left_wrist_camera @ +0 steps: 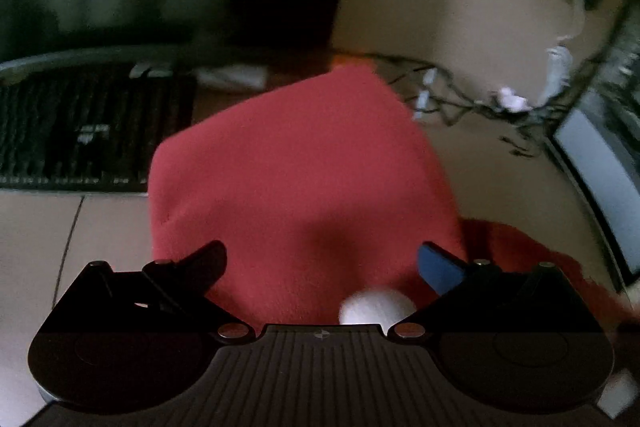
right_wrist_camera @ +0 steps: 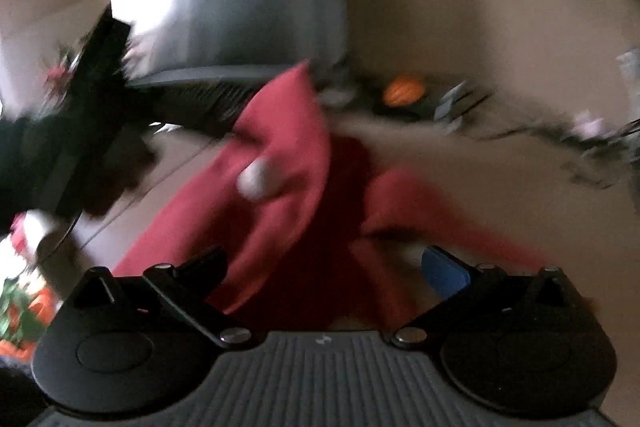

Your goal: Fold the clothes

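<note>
A red fleece garment [left_wrist_camera: 296,179] with a white round patch [left_wrist_camera: 376,309] fills the middle of the left wrist view, raised above a beige surface. My left gripper [left_wrist_camera: 322,263] has its jaws wide apart, with the cloth bulging between them; whether it is pinched is hidden. In the blurred right wrist view the same red garment [right_wrist_camera: 288,187] hangs and drapes in front, with a pale round spot [right_wrist_camera: 260,181]. My right gripper [right_wrist_camera: 324,267] also stands wide apart with cloth lying between the fingers.
A beige surface [left_wrist_camera: 500,187] lies under the cloth. A dark slatted object [left_wrist_camera: 88,131] sits at left, a black twiggy decoration [left_wrist_camera: 472,103] at right, and a framed panel [left_wrist_camera: 600,163] at far right. An orange object [right_wrist_camera: 402,89] lies at the back.
</note>
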`<control>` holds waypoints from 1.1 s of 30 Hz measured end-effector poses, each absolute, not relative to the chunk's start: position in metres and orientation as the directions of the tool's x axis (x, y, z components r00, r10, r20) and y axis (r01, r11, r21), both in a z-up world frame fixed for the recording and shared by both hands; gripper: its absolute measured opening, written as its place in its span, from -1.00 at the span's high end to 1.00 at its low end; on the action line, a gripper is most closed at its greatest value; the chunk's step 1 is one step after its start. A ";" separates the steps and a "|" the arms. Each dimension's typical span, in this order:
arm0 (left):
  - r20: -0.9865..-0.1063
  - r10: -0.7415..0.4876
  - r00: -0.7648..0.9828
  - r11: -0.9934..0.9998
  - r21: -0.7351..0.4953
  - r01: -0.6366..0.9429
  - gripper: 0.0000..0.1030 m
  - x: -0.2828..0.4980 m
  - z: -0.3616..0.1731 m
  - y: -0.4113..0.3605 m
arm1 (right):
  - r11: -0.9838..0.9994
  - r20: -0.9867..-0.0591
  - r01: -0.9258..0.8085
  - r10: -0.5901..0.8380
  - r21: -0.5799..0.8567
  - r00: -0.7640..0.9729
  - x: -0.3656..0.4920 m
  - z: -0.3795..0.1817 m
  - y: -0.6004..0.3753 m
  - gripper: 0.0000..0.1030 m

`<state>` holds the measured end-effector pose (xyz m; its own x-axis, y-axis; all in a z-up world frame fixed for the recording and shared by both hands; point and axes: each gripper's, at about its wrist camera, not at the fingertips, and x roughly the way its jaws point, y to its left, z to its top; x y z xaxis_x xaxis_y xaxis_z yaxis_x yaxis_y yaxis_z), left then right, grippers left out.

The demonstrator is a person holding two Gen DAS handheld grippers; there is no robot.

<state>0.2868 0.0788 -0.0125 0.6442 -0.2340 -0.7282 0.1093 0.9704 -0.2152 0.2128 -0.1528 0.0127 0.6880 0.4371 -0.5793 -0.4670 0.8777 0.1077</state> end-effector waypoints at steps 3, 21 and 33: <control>-0.692 -0.280 0.665 0.960 -0.186 0.210 -1.00 0.260 -0.005 0.067 | 0.933 -0.575 -0.359 0.303 0.016 0.760 0.221 0.013 -0.178 -1.00; -0.678 -0.365 0.638 0.912 -0.122 0.392 -1.00 0.356 -0.034 -0.033 | 0.958 -0.573 0.143 -0.265 -0.250 0.775 0.223 -0.009 -0.251 -1.00; -0.599 -0.610 0.518 0.525 0.184 0.831 -1.00 0.240 0.027 -0.132 | 0.977 -0.490 0.115 -0.190 -0.179 0.851 0.225 0.022 -0.263 -1.00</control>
